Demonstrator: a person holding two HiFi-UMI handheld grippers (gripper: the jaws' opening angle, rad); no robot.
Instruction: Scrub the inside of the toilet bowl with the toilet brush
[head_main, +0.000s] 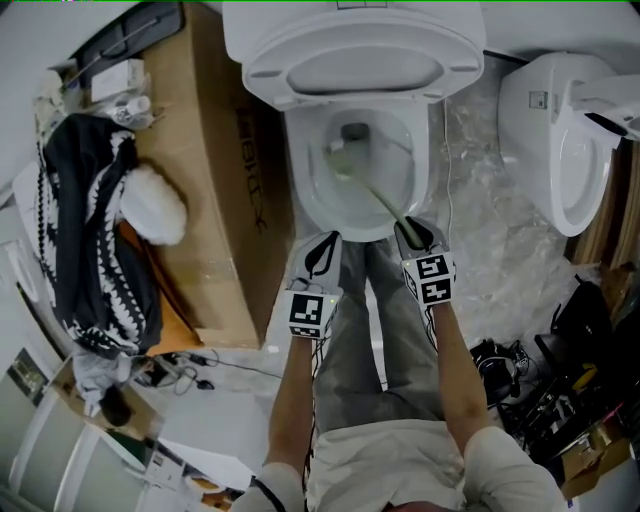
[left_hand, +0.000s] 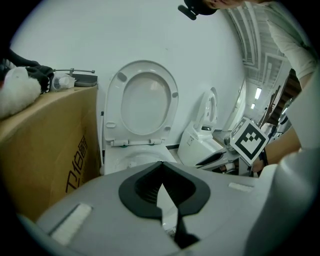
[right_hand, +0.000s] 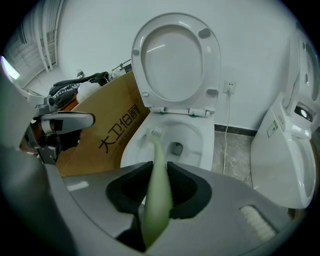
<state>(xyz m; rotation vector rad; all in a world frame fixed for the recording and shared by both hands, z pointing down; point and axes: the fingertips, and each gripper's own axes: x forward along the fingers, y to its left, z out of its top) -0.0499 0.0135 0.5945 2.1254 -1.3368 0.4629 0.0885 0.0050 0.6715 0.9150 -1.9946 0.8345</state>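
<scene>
Toilet brush (right_hand: 155, 150) (pale green) clamped in right hand-held gripper (right_hand: 159, 167).

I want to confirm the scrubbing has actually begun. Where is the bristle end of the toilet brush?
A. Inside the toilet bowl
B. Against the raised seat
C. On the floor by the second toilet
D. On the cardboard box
A: the right tool is shut on the green handle of the toilet brush, whose bristle end reaches down inside the toilet bowl, close to the drain.
</scene>
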